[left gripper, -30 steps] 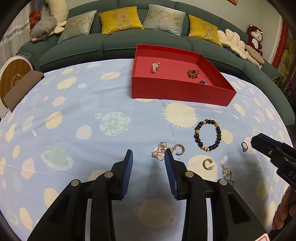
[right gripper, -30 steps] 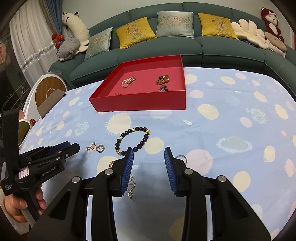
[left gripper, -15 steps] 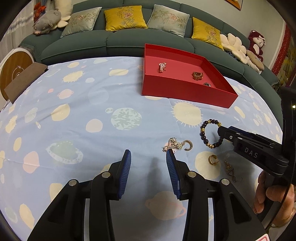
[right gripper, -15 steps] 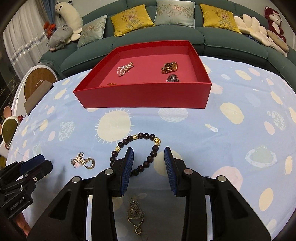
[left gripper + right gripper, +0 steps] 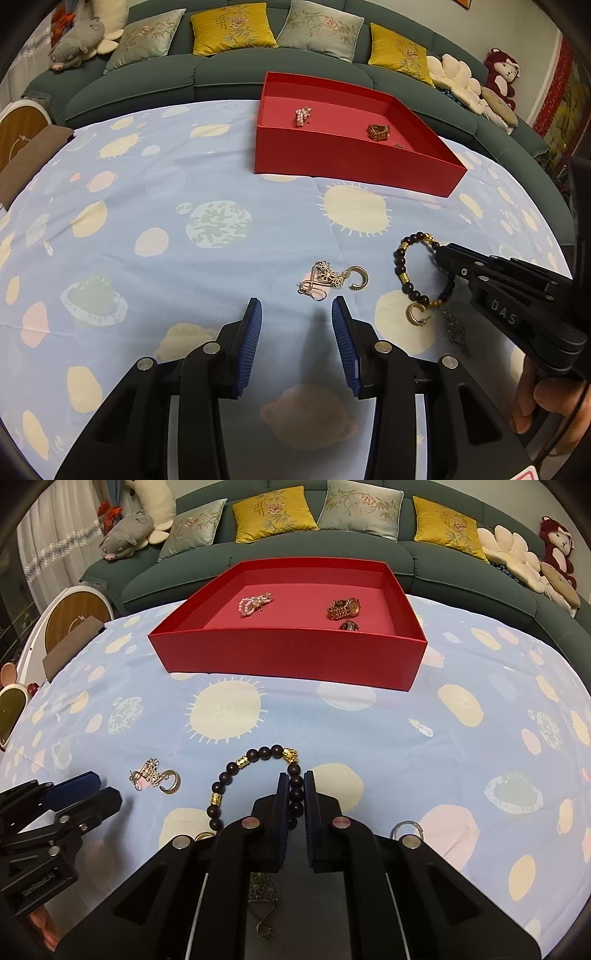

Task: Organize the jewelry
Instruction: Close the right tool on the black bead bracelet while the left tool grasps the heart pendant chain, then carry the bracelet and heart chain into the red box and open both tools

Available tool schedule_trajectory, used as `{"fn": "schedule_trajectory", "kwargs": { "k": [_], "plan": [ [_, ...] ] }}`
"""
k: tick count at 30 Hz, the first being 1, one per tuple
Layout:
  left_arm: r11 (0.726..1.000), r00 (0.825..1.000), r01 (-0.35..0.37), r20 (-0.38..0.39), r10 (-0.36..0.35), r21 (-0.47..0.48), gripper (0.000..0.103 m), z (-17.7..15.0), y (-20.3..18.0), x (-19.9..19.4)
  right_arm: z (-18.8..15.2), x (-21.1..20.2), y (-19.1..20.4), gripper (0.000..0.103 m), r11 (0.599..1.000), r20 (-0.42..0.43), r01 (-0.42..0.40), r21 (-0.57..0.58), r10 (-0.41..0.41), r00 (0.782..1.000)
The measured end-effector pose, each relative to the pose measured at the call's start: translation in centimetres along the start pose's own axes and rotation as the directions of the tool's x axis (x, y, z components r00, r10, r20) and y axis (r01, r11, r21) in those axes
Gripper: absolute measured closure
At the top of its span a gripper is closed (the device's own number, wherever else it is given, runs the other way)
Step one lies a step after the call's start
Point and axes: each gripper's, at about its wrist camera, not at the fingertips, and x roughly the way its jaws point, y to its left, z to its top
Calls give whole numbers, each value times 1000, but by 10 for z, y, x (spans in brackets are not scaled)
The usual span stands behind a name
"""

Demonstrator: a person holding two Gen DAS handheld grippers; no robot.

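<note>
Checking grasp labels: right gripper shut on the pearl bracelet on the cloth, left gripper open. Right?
Not the pearl bracelet. The right wrist view shows the right gripper shut on the dark bead bracelet on the cloth; the pearls lie in the red box. Left gripper is open.

My left wrist view sits low over tablecloth (image 5: pixel 155 192), facing sofa (image 5: pixel 229 70). My right wrist view sits closer to red tray (image 5: pixel 291 653), same heading. Both share tray, bead bracelet (image 5: pixel 255 771), sofa.

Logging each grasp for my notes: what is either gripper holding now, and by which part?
The right gripper is shut on the beaded bracelet, pinching its right-hand strand of dark beads. The left gripper holds nothing.
</note>
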Motion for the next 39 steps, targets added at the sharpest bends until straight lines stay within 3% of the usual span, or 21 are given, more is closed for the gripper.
{"fn": "schedule_trajectory", "kwargs": {
  "k": [10, 12, 14, 25, 39],
  "plan": [
    [997, 999, -36, 39, 34, 61, 68, 4, -13, 18, 1, -43, -20, 96, 997, 65, -57, 50, 54, 996],
    [997, 998, -38, 48, 35, 71, 75, 4, -17, 19, 1, -45, -22, 96, 997, 66, -61, 54, 58, 996],
    [996, 998, -41, 53, 36, 85, 88, 4, -19, 19, 2, -46, -23, 96, 996, 68, -64, 58, 60, 996],
    [998, 999, 1, 41, -3, 64, 88, 3, -14, 10, 3, -61, -28, 96, 994, 101, -83, 70, 75, 992],
    [996, 993, 46, 109, -55, 79, 89, 10, -21, -38, 9, -87, -24, 96, 990, 159, -125, 59, 114, 981]
  ]
}}
